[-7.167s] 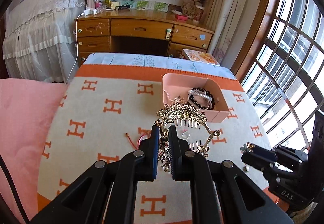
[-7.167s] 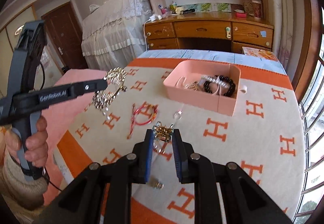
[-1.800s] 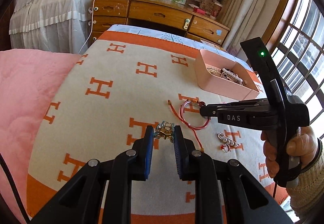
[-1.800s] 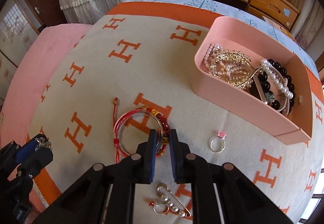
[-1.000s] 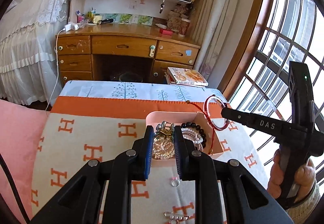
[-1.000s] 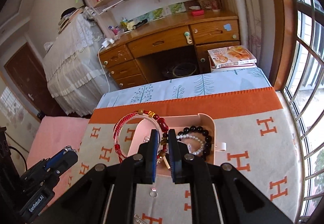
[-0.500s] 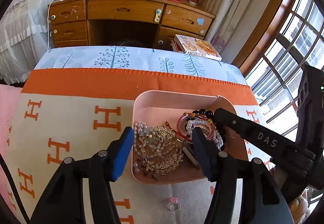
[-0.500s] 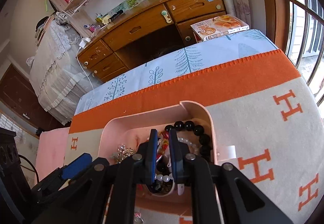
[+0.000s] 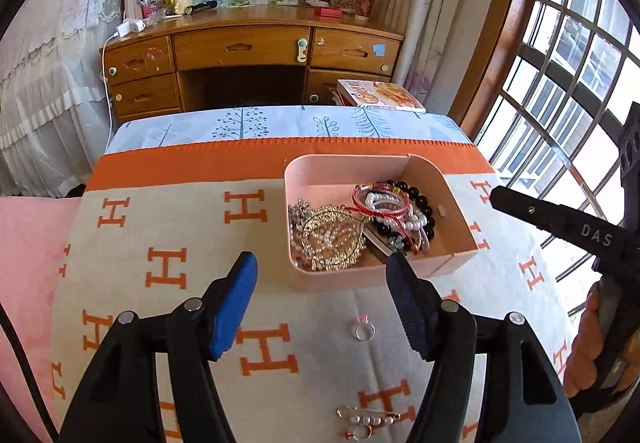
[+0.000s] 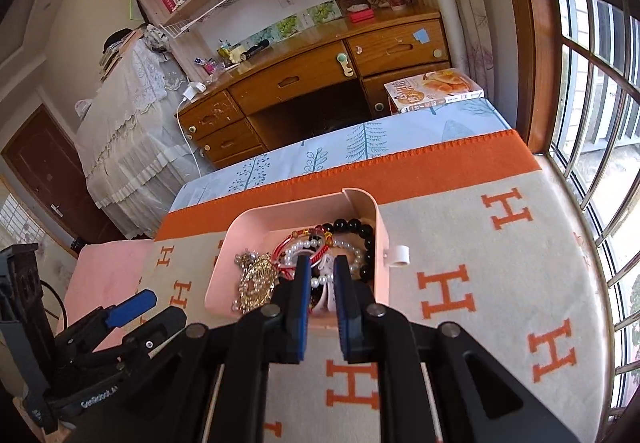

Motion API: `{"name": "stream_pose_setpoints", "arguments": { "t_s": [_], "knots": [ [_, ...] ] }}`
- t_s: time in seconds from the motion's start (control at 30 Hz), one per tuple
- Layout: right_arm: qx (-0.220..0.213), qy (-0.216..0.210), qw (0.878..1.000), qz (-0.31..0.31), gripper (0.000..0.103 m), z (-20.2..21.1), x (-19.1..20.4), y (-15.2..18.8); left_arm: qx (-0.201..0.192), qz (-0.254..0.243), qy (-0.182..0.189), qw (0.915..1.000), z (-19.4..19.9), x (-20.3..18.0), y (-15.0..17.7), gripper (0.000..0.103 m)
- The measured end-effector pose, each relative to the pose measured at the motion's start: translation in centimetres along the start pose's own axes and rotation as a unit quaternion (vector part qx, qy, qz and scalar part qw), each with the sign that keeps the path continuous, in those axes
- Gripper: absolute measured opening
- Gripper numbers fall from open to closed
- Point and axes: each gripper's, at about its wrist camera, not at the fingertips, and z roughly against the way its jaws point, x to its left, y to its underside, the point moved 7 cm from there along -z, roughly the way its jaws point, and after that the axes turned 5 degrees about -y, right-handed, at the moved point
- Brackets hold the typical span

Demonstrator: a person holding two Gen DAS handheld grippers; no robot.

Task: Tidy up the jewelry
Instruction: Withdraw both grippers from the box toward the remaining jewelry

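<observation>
On the orange-and-cream blanket (image 9: 168,211) that covers the bed, going from left to right, the left gripper (image 9: 320,275) comes first, its blue-padded fingers (image 9: 234,303) spread wide and holding nothing, poised just short of the pink tray (image 9: 312,279). Inside the tray's left compartment lies a tangle of gold and pearl pieces (image 9: 328,235); to the right of a low divider sit the red cord bracelet (image 9: 380,199), a pearl strand and a black bead bracelet (image 9: 424,211). Farther right, the right gripper (image 10: 320,275) hangs over that right-hand compartment with its fingers narrowly parted, and nothing looks clamped between them, so the red bracelet seems released. Judging from this, the drop-off step is finishing and the tray holds most of the jewelry. Next comes the loose pieces on the blanket near the left gripper: a small ring (image 9: 365,331) with a pink stone and a pearl-set safety pin (image 9: 368,419). Both are thin and flat on soft cloth, so picking them up calls for a low, careful pinch that avoids catching fabric. Only the left wrist view shows these two stragglers and the person's right hand (image 9: 592,343); the right wrist view alone shows the small white tab (image 10: 398,255) on the tray's outer right wall.
</observation>
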Motion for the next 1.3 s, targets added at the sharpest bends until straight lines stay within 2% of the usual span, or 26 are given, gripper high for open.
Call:
{"name": "stream_pose_setpoints", "arguments": {
  "t_s": [0.17,0.3,0.4,0.5,0.6,0.77,0.87,1.03,1.3],
  "knots": [
    [-0.008,-0.003,1.0,0.023,0.012,4.2,0.2,2.4,-0.003,-0.038,-0.004,0.9993,2.4,-0.6,2.6,0.065],
    [-0.002,-0.002,0.999,0.04,0.025,6.7,0.0,4.9,-0.007,-0.074,-0.009,0.9972,3.7,-1.0,5.0,0.065],
    [0.001,0.009,0.999,0.049,0.028,8.1,-0.6,6.8,0.0,-0.107,-0.011,0.9942,3.9,-1.5,7.2,0.065],
    [0.011,0.028,0.998,0.059,0.028,8.8,-1.5,8.9,0.005,-0.155,-0.012,0.9878,3.8,-2.5,9.3,0.065],
    [0.032,0.049,0.996,0.069,0.028,8.6,-2.7,11.3,0.0,-0.209,-0.015,0.9778,3.7,-3.5,11.1,0.065],
    [0.072,0.072,0.992,0.08,0.028,7.6,-4.6,15.1,-0.003,-0.274,-0.005,0.9617,3.8,-4.8,12.4,0.065],
    [0.087,0.071,0.991,0.076,0.028,7.4,-5.2,16.7,0.005,-0.288,-0.001,0.9576,3.5,-4.8,13.0,0.065],
    [0.097,0.067,0.99,0.078,0.028,7.2,-5.8,18.2,0.024,-0.278,0.013,0.9601,3.0,-4.2,13.7,0.065],
    [0.086,0.033,0.992,0.091,0.028,6.8,-5.3,18.1,0.04,-0.273,0.028,0.9606,2.1,-4.8,13.8,0.065]
  ]
}}
